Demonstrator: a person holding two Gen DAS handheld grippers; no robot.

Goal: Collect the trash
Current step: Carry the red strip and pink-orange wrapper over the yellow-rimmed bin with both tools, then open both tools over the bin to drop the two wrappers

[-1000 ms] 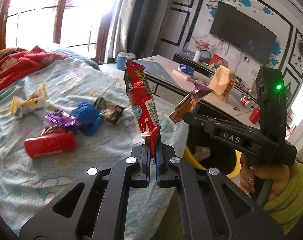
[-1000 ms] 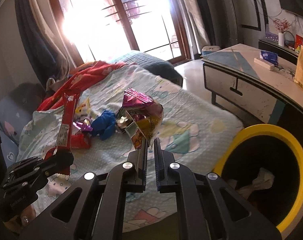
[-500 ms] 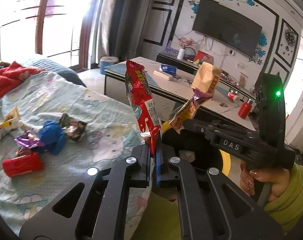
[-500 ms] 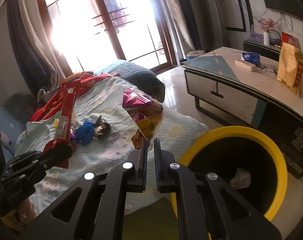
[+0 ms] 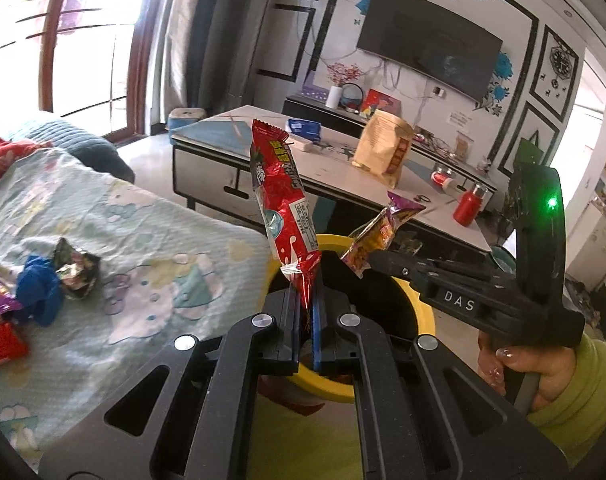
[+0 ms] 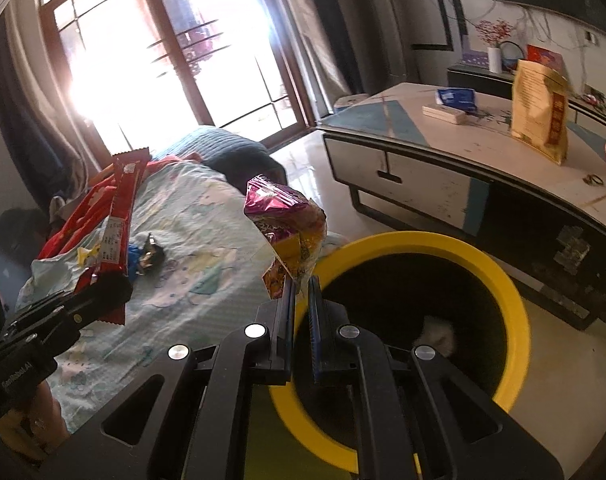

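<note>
My left gripper (image 5: pixel 308 300) is shut on a long red snack wrapper (image 5: pixel 283 204) that stands upright above the yellow-rimmed bin (image 5: pixel 423 320). My right gripper (image 6: pixel 301 292) is shut on a crumpled purple and yellow wrapper (image 6: pixel 291 232), held over the near rim of the same bin (image 6: pixel 511 300). The right gripper (image 5: pixel 377 258) with its wrapper (image 5: pixel 379 236) also shows in the left wrist view. The left gripper (image 6: pixel 115 284) and the red wrapper (image 6: pixel 123 216) show at the left of the right wrist view. White paper (image 6: pixel 437 330) lies inside the bin.
Several wrappers, among them a blue one (image 5: pixel 39 296) and a foil one (image 5: pixel 77 274), lie on the light bedspread (image 5: pixel 143 240). A low table (image 6: pixel 443 152) with a brown bag (image 6: pixel 541 116) stands behind the bin. A red bottle (image 5: pixel 467 208) stands on it.
Both grippers have swung right from over the bed to over the bin, each still holding its wrapper. The bin now fills the lower right of the right wrist view.
</note>
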